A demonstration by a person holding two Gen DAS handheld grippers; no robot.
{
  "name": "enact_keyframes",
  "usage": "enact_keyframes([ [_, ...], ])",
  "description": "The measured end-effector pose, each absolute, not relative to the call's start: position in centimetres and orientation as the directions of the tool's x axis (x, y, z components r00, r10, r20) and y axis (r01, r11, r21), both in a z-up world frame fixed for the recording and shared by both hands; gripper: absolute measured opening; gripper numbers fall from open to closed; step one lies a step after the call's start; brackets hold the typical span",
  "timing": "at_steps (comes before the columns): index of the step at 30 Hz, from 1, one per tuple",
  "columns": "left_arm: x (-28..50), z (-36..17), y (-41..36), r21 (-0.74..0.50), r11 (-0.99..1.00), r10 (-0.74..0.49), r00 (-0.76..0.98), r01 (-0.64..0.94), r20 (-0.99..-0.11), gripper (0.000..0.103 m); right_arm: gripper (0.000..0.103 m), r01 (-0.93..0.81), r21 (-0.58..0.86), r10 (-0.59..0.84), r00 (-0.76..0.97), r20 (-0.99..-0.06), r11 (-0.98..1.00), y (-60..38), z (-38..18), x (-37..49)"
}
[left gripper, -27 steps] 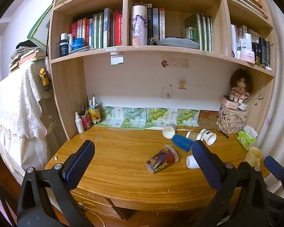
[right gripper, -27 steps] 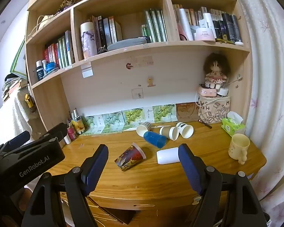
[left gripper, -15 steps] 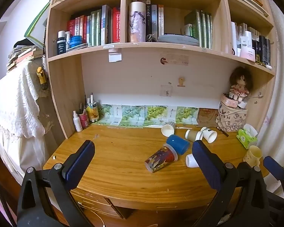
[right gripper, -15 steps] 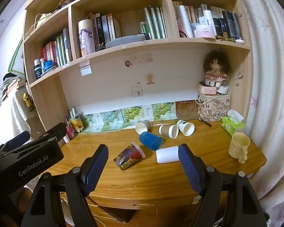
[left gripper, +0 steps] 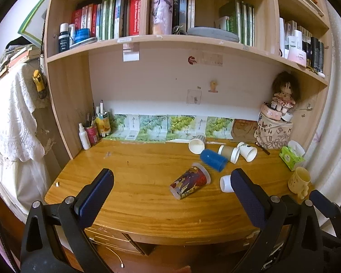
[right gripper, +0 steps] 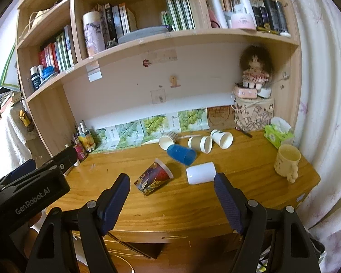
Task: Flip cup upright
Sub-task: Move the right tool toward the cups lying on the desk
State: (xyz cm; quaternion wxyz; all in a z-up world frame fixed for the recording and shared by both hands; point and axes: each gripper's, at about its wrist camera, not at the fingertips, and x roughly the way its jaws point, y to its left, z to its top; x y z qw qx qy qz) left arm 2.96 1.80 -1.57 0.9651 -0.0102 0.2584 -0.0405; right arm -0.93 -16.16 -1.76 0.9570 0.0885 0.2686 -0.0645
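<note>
1. Six cups lie tipped on the desk (left gripper: 129, 195), and both claws hang short of its front edge, so this looks like the approach, with nothing picked yet.
2. The left gripper (left gripper: 170, 195) is spread wide and empty; the patterned cup (left gripper: 190, 180) lies on its side just ahead, between the finger lines, nearer the right finger.
3. The right gripper (right gripper: 170, 195) is released too, holding nothing; the patterned cup (right gripper: 154, 178) sits ahead toward its left finger, the white cup (right gripper: 201, 173) toward its right finger (right gripper: 229, 204).
4. Next call, I'd say: commit to one cup, push forward over the edge, close across its side wall, then tip it onto its base.
5. Room to work: bare wood opens ahead-left of the left claw. Beyond the patterned cup it's crowded, with the blue cup (right gripper: 181, 154) and three paper cups (right gripper: 200, 144) bunched near the back.
6. Far right of the right claw stands an upright yellow mug (right gripper: 286, 162); steer wide of it.
</note>
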Motion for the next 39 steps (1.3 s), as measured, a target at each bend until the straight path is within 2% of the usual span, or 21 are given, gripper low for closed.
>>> enact_keyframes([
  [13, 5.7, -3.5, 4.7, -0.124, 0.989, -0.136, 0.794, 0.077, -0.593, 0.103, 0.077, 0.185, 0.155, -0.056, 0.799, -0.599, 0.970, -14.2, -3.2, 1.2],
  [24, 7.7, -4.0, 4.3, -0.141, 0.985, -0.166, 0.762, 0.099, -0.626, 0.103, 0.077, 0.161, 0.175, -0.023, 0.795, -0.606, 0.971, -14.0, -3.5, 2.6],
  [39, 14.5, -3.6, 1.7, -0.122, 0.992, -0.099, 0.775, 0.029, -0.624, 0.103, 0.077, 0.079, 0.168, 0.033, 0.819, -0.573, 0.983, -18.9, -3.0, 10.3],
])
